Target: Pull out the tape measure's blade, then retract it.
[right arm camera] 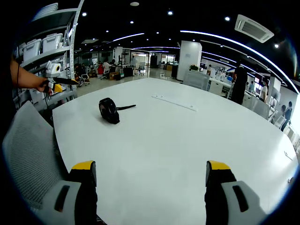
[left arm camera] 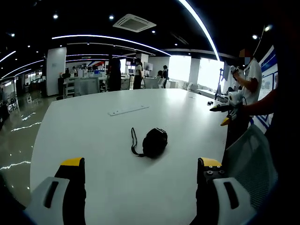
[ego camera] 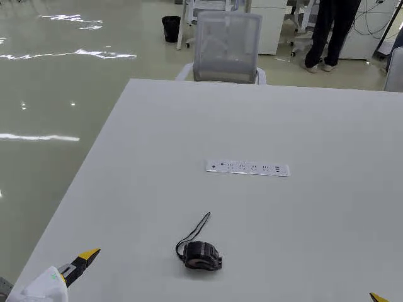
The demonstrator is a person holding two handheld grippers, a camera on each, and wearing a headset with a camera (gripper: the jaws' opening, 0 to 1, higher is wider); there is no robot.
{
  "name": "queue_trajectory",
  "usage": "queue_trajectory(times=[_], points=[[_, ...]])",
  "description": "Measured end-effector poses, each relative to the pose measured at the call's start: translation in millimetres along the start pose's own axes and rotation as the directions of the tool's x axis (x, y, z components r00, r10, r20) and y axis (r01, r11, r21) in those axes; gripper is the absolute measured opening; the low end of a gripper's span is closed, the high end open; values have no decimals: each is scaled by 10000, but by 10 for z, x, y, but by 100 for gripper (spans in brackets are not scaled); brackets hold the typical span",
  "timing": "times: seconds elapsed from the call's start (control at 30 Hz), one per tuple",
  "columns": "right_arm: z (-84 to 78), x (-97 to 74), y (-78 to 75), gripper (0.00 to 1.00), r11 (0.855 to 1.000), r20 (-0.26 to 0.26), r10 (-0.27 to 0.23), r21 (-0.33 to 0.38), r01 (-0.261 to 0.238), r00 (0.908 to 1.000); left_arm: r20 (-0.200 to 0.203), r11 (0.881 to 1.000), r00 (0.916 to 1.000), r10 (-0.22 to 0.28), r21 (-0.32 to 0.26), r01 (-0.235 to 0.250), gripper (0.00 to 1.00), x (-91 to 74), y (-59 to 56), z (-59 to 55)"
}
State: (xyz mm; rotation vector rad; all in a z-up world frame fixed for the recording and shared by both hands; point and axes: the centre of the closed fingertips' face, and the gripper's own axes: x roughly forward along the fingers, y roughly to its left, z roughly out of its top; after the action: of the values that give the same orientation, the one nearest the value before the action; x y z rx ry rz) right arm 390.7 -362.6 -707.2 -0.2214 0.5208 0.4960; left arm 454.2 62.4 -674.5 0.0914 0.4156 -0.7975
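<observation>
A black tape measure [ego camera: 201, 255] with a thin looped wrist strap lies on the white table [ego camera: 315, 126] near its front edge, blade fully in. My left gripper [ego camera: 82, 259] hovers low at the front left corner, well left of it. Only a yellow tip of my right gripper [ego camera: 378, 297] pokes in at the bottom right. In the left gripper view the tape measure [left arm camera: 155, 141] rests ahead of the open left gripper [left arm camera: 140, 163]. The right gripper view has the tape measure [right arm camera: 108, 110] far ahead to the left of the open right gripper [right arm camera: 151, 165]. Neither gripper holds anything.
A flush socket strip [ego camera: 247, 168] sits in the table's middle. A grey mesh chair [ego camera: 227, 47] stands at the far edge, with a person [ego camera: 330, 31] and a black bin [ego camera: 170, 28] beyond. The table's left edge drops to glossy floor. Another mesh chair [right arm camera: 28, 150] is beside me.
</observation>
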Motion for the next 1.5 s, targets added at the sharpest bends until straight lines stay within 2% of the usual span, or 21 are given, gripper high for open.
queue_trajectory(times=[0.23,0.77,1.27,1.5], points=[[81,79,48,99,9992,111,226,-346,-222,9997,-97,9996,9996,-253,155,254,99,92,-52,29],[200,284,158,97,9962,237,677,-558,-662,9974,-261,9979,9981,-550,340,559,99,201,-84,53],[387,494,119,96,9933,534,806,-872,-758,9953,-339,9948,9967,-735,681,757,99,403,-87,158],[414,590,195,97,9904,517,1063,-943,-1011,9930,-368,9925,9957,-850,849,879,99,504,-107,205]])
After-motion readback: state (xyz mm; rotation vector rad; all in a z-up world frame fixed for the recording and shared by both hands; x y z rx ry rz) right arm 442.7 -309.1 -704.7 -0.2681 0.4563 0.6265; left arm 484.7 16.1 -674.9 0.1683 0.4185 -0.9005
